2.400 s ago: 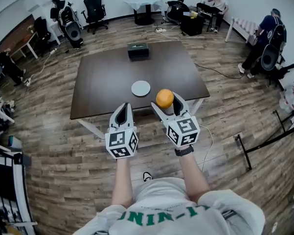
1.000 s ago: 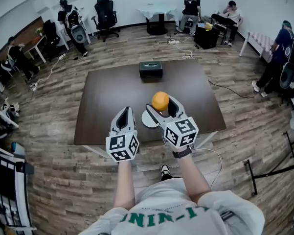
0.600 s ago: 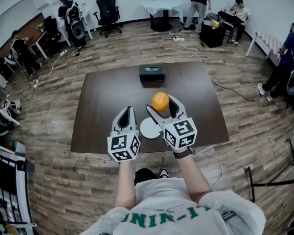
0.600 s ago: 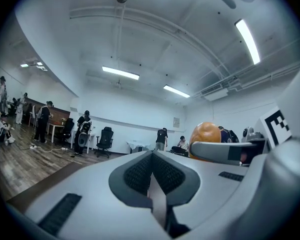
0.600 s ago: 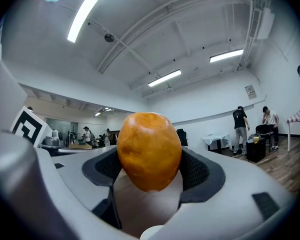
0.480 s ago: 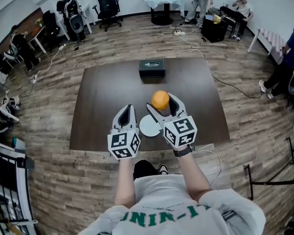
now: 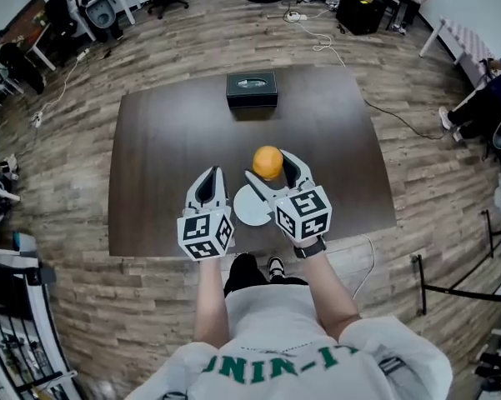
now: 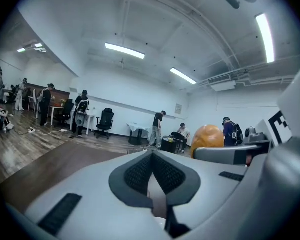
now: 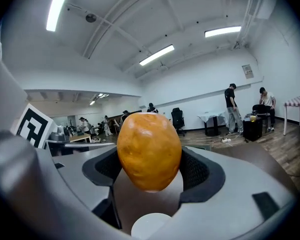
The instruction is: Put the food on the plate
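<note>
Over the dark table (image 7: 158, 157), near its front edge, the right gripper (image 7: 270, 167) was clamped on an orange (image 7: 268, 160), one pad pressing each flank. The fruit sat high in the jaws, with most of its bulk above the pads. It hung in the air, clear of the tabletop.

The white plate (image 7: 247, 208) lay bare, just beside the right gripper and partly under it. From the head view the orange looked a little beyond the plate's far rim. The right gripper view showed the plate (image 9: 150, 227) low between the jaws.

The left gripper (image 7: 208, 177) was closed on nothing, hovering at the plate's left, apart from it. A black tissue box (image 7: 252, 88) stood well apart at the far edge.

Judgement on the step: carry to plate, not yet placed.
- Draw the orange back until it is over the plate's middle.
- Lower until it touches or nearly touches, then part the jaws slowly. A round fruit let go from height would likely roll off.
- Keep the left gripper off the rim.
</note>
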